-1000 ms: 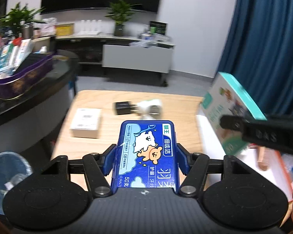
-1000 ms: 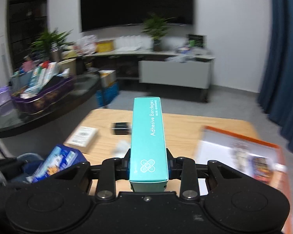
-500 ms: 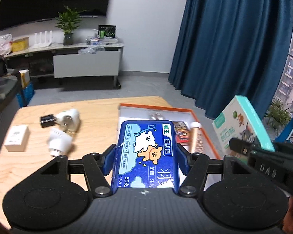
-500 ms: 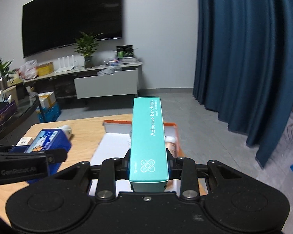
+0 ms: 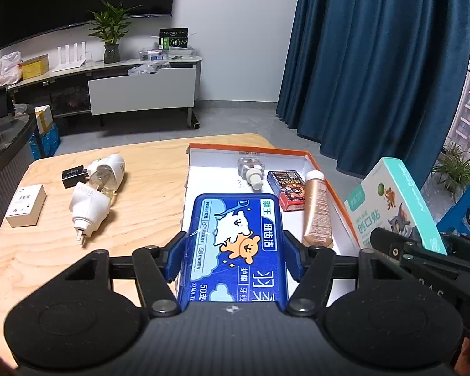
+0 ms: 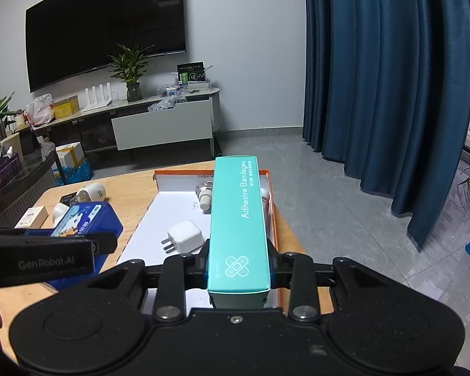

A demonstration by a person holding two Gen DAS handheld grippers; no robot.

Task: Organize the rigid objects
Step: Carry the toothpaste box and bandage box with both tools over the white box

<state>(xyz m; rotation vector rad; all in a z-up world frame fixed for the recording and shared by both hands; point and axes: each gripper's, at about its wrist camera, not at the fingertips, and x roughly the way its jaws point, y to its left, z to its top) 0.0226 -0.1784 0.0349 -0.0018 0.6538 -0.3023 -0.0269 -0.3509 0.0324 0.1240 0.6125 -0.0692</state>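
Left tool [image 5: 235, 261] clamps a blue rectangular floss box [image 5: 235, 244]; right tool [image 6: 238, 266] clamps a teal cardboard bandage box [image 6: 238, 222] above the orange-rimmed tray [image 6: 274, 219].

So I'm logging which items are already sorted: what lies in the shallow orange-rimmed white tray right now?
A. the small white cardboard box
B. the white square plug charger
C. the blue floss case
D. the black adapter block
B: the right wrist view shows the white square plug charger lying on the white floor of the orange-rimmed tray.
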